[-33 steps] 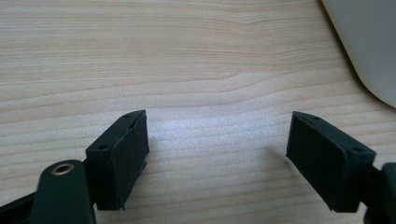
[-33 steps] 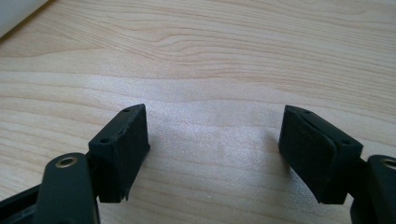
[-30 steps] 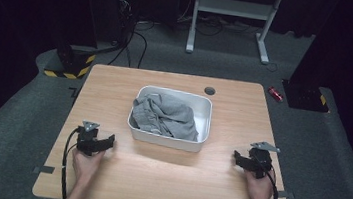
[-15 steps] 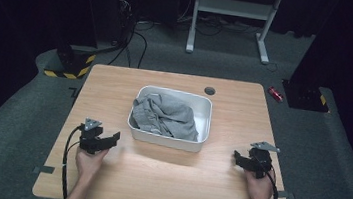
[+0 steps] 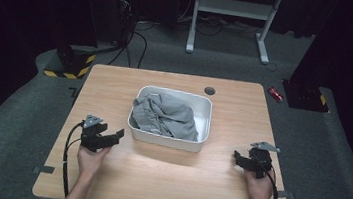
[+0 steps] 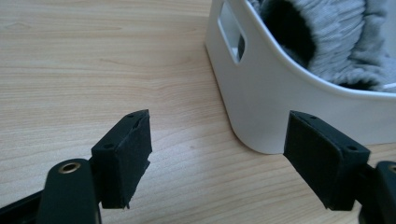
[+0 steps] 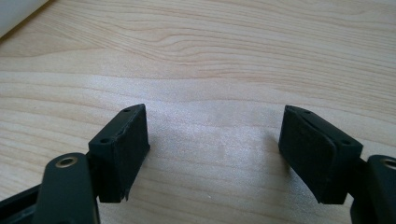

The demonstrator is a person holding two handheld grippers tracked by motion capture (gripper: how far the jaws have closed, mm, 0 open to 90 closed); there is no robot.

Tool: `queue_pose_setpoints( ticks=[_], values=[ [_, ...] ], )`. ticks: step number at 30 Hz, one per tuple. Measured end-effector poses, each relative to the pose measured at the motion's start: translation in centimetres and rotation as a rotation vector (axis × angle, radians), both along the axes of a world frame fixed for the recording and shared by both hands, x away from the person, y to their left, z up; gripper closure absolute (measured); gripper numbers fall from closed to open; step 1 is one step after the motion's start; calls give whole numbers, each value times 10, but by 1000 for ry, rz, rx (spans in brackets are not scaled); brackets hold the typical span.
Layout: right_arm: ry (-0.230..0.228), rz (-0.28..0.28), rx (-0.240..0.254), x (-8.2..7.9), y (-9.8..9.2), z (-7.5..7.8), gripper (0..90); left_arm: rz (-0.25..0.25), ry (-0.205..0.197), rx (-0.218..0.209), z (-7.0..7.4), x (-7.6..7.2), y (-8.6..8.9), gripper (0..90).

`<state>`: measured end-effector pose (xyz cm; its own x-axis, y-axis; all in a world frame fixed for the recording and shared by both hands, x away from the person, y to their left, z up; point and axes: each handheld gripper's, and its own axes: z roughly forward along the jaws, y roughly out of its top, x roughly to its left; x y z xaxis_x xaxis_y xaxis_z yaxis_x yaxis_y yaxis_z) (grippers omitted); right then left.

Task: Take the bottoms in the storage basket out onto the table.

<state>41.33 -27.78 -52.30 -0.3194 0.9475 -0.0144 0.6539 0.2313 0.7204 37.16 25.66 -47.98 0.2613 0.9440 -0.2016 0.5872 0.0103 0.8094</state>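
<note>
A white plastic tub (image 5: pixel 204 112) stands at the middle of the wooden table (image 5: pixel 165 179), and a crumpled grey cloth (image 5: pixel 165 116) lies in it. My left gripper (image 5: pixel 115 138) is held just off the tub's near left corner, lifted a little above the table, with its jaws open and nothing between them. In the left gripper view the gripper (image 6: pixel 217 126) faces the tub's rounded corner (image 6: pixel 271 107) with its handle slot, and the grey cloth (image 6: pixel 327 37) shows over the rim. My right gripper (image 5: pixel 238 160) rests low at the table's right, open (image 7: pixel 212 112) over bare wood.
A small dark round disc (image 5: pixel 209 90) sits on the table behind the tub. A corner of the tub (image 7: pixel 18 14) shows at the top left of the right gripper view. On the floor beyond are a red object (image 5: pixel 275 94), a white stand (image 5: pixel 235 8) and cables.
My left gripper has lifted slightly off the table and edged toward the tub's corner. The right gripper has kept still.
</note>
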Motion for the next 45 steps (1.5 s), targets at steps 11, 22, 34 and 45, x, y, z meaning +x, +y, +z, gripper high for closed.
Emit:
queue_pose_setpoints(
  ticks=[11,22,34,45],
  values=[
    [0,2,-1,0,0,0,237,-52,-23,-44,17,0,-5,243],
    [0,1,-1,0,0,0,237,-84,-37,-61,27,5,-12,210],
    [0,0,0,-1,0,0,238,-103,-49,-65,38,16,-21,194],
    [0,0,0,-1,0,0,237,-139,-34,-63,52,33,-32,156]
  ],
)
